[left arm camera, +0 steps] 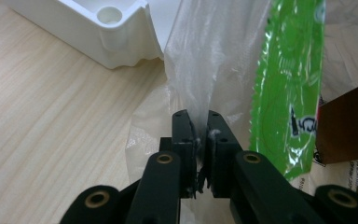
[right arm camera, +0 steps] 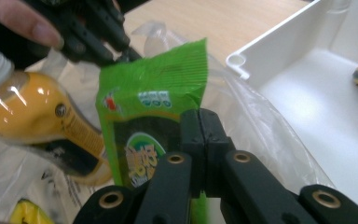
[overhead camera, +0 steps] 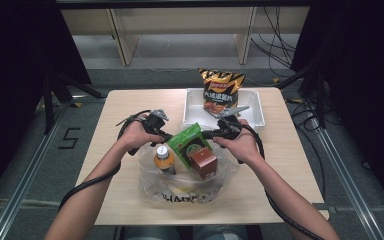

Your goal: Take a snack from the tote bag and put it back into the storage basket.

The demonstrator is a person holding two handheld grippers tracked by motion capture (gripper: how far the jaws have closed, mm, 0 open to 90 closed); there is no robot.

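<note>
A large dark figure "5" is marked on the grey floor to the left of the surface. Dark capital letters, partly legible as "CHANGE", are printed across the front of the clear plastic bag, though the creased film leaves the word uncertain. White Chinese characters are seen on the orange chip bag in the white tray and on the green snack packet, too small and blurred to be read.
</note>
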